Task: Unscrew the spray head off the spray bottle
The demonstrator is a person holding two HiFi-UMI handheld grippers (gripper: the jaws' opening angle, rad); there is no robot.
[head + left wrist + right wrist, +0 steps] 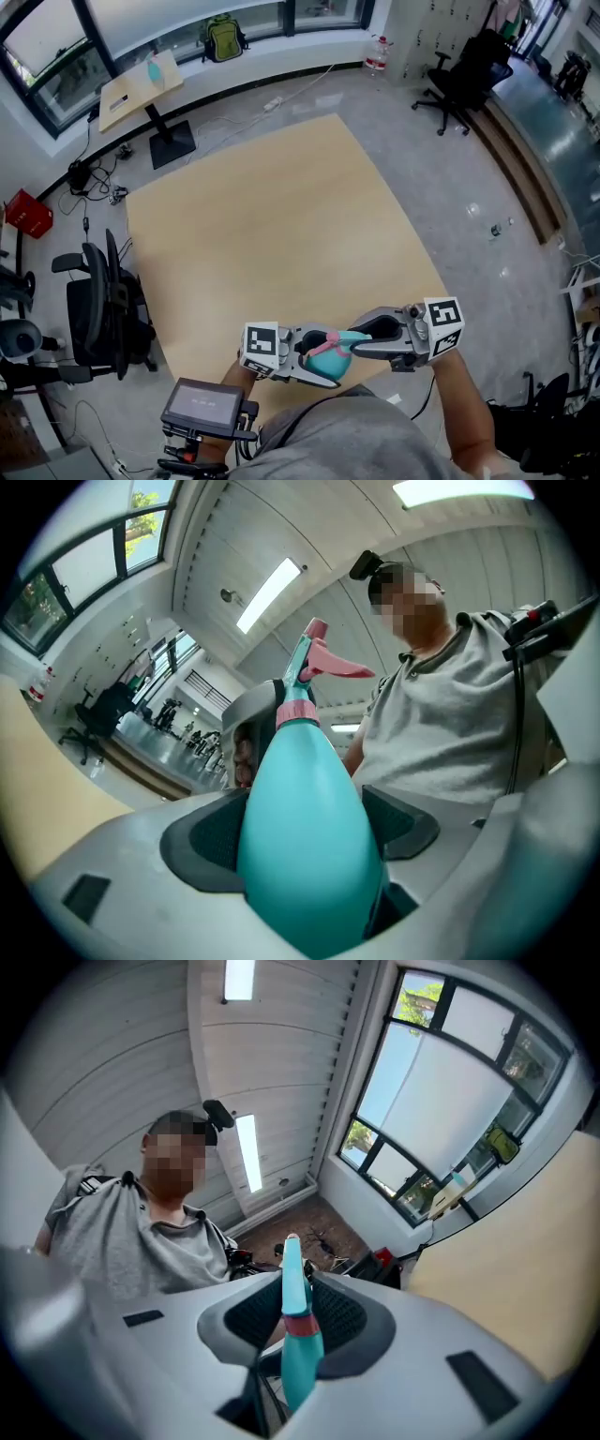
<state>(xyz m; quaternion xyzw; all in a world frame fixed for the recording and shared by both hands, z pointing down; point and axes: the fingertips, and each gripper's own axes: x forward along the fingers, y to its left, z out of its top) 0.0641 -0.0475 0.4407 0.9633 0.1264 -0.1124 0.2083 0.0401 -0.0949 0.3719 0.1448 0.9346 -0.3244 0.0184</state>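
A teal spray bottle [352, 339] with a pink trigger [323, 346] hangs in the air between both grippers, over the near edge of the tan table [281, 216]. My left gripper [321, 364] is shut on the bottle's wide body [309, 846], whose pink collar [297, 712] and spray head [317, 660] point away from it. My right gripper [364, 345] comes in from the right and is shut on the spray head [292, 1274], with the pink collar [302, 1326] sitting between its dark pads [345, 1314]. The bottle lies roughly level, close to the person's chest.
A black office chair [103, 300] stands left of the table, and a black device with a screen [202, 405] is at the lower left. A small desk [141, 82], a red box [28, 214] and another chair [464, 80] stand farther off.
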